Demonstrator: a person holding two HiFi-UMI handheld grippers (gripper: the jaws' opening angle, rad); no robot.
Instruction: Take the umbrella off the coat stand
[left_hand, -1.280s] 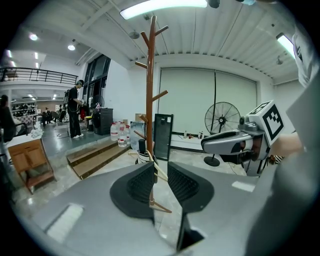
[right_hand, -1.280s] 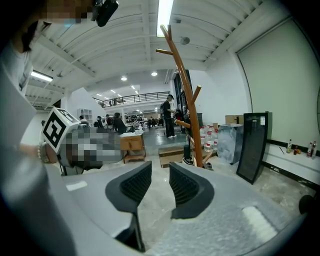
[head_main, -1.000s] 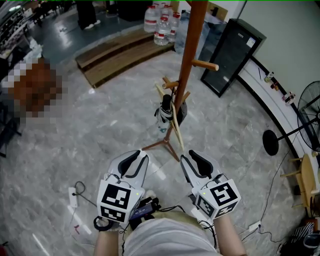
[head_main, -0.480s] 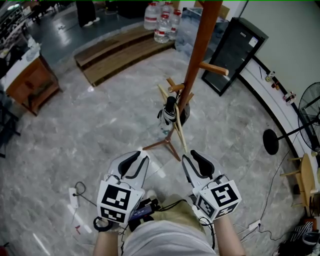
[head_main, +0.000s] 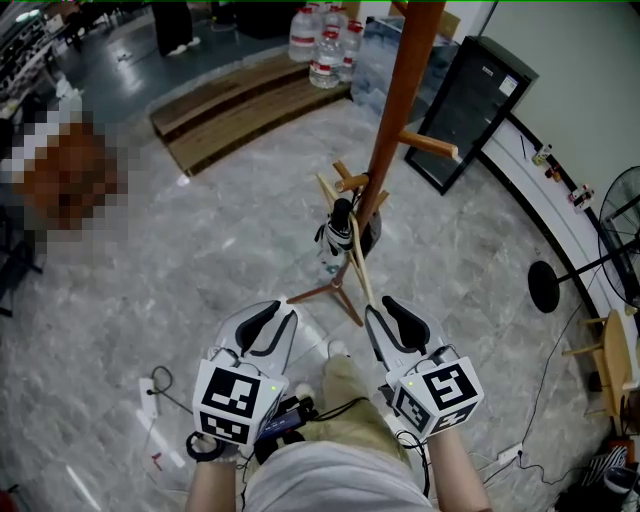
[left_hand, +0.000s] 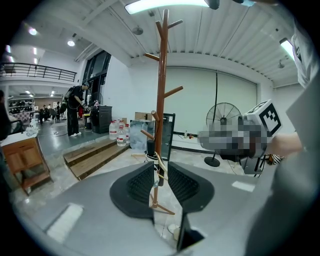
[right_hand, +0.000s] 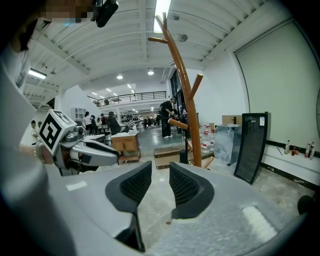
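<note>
A tall brown wooden coat stand (head_main: 385, 150) rises from the marble floor ahead of me. A folded black umbrella (head_main: 340, 226) with a white strap hangs from one of its low pegs, close against the pole. My left gripper (head_main: 272, 312) and right gripper (head_main: 388, 312) are held side by side, short of the stand's feet. Both are open by a narrow gap and hold nothing. The left gripper view looks between the left gripper (left_hand: 161, 185) pads at the stand (left_hand: 161, 90) and the umbrella (left_hand: 151, 148). In the right gripper view the stand (right_hand: 182, 85) is right of the right gripper (right_hand: 160, 185).
Beyond the stand are a low wooden platform (head_main: 230, 100), water bottles (head_main: 320, 45) and a black cabinet (head_main: 470, 105). A floor fan (head_main: 610, 250) and cables are at the right. A power strip (head_main: 147, 395) lies on the floor near my left. People stand far off.
The view has moved a little closer to the stand, and the person's leg has come forward between the grippers. Both grippers keep their pose and their narrow gap.
</note>
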